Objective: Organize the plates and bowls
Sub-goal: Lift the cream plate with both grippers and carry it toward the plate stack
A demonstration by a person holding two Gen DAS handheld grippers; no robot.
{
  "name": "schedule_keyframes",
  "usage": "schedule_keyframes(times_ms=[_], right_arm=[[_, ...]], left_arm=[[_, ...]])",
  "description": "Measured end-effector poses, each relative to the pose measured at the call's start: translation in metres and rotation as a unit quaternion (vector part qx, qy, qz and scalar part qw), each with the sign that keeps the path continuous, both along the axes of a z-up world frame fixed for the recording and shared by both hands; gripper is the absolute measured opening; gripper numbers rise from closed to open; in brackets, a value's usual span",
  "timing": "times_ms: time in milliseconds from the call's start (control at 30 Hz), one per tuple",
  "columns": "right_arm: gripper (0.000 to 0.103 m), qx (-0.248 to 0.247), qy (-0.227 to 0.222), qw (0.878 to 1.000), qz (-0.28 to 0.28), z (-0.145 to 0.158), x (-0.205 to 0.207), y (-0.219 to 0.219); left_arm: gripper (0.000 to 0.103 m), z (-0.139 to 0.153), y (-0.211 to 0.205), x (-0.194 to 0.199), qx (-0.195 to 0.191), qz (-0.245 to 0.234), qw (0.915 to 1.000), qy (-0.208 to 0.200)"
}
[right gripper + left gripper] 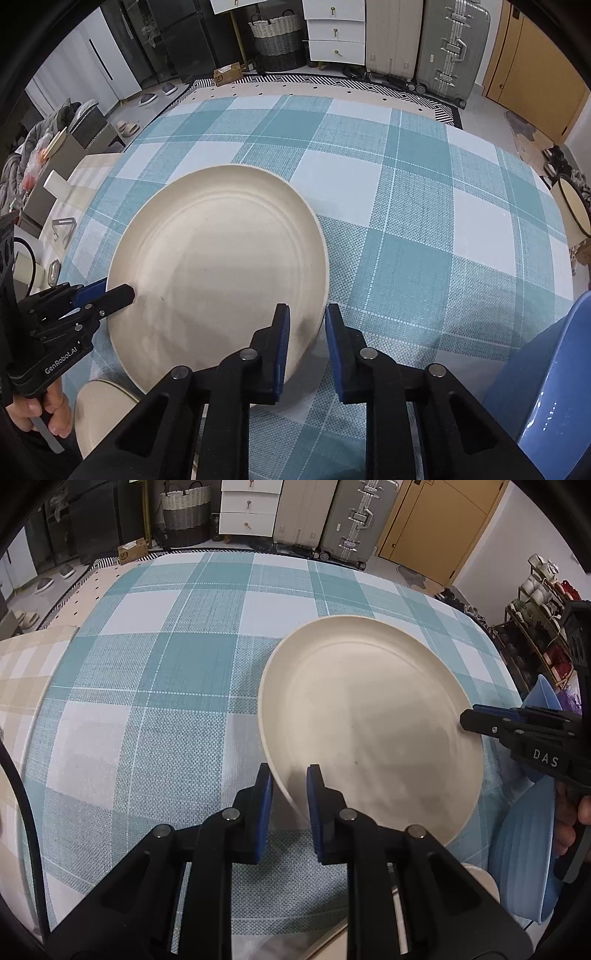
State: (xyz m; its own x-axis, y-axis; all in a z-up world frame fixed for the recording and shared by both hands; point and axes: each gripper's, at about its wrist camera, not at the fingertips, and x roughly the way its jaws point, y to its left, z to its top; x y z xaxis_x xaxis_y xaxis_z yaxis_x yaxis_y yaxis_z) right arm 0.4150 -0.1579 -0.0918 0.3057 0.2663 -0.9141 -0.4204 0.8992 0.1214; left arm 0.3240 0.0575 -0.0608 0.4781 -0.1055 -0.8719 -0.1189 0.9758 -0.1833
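A large cream plate (369, 716) (218, 258) sits over the blue-checked tablecloth (155, 701) (406, 206). Whether it rests on the cloth or is just off it I cannot tell. My left gripper (289, 772) is shut on the plate's near-left rim, one blue pad inside the rim and one outside. My right gripper (307, 311) is shut on the near-right rim in the same way. Each gripper shows in the other's view: the right gripper (471, 716) at the plate's right edge, the left gripper (122, 291) at its left edge.
Two blue dishes (524, 849) (543, 694) lie at the table's right side, one seen as a blue dish (546, 369). A small cream bowl (99, 410) (480, 882) sits near the front edge. A beige-checked cloth (29, 672) is at the left. Suitcases and drawers stand beyond the table.
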Motion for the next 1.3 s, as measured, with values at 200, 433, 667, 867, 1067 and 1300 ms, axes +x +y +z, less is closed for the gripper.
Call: schedule_keyframes(times_ms=[200, 433, 667, 867, 1067, 1300], right_arm=[[0.016, -0.006, -0.009, 1.000, 0.000, 0.001, -0.002, 0.001], [0.016, -0.004, -0.025, 1.000, 0.004, 0.010, -0.008, 0.001], [0.016, -0.001, -0.038, 0.999, 0.006, 0.024, -0.020, -0.001], [0.016, 0.004, -0.053, 0.999, 0.008, 0.043, -0.033, -0.003], [0.016, 0.011, -0.069, 0.998, 0.008, 0.061, -0.048, -0.006], [0.016, 0.019, -0.082, 0.996, 0.010, 0.074, -0.067, -0.007]], left_arm=[[0.016, 0.002, -0.001, -0.003, 0.002, -0.001, 1.0000, -0.006], [0.016, 0.015, -0.001, -0.009, 0.007, 0.000, 0.9998, -0.019], [0.016, 0.035, -0.004, -0.022, 0.014, 0.000, 0.9993, -0.034], [0.016, 0.053, -0.007, -0.038, 0.018, -0.001, 0.9988, -0.046], [0.016, 0.071, -0.009, -0.057, 0.017, 0.000, 0.9981, -0.059], [0.016, 0.086, -0.011, -0.078, 0.021, 0.004, 0.9973, -0.070]])
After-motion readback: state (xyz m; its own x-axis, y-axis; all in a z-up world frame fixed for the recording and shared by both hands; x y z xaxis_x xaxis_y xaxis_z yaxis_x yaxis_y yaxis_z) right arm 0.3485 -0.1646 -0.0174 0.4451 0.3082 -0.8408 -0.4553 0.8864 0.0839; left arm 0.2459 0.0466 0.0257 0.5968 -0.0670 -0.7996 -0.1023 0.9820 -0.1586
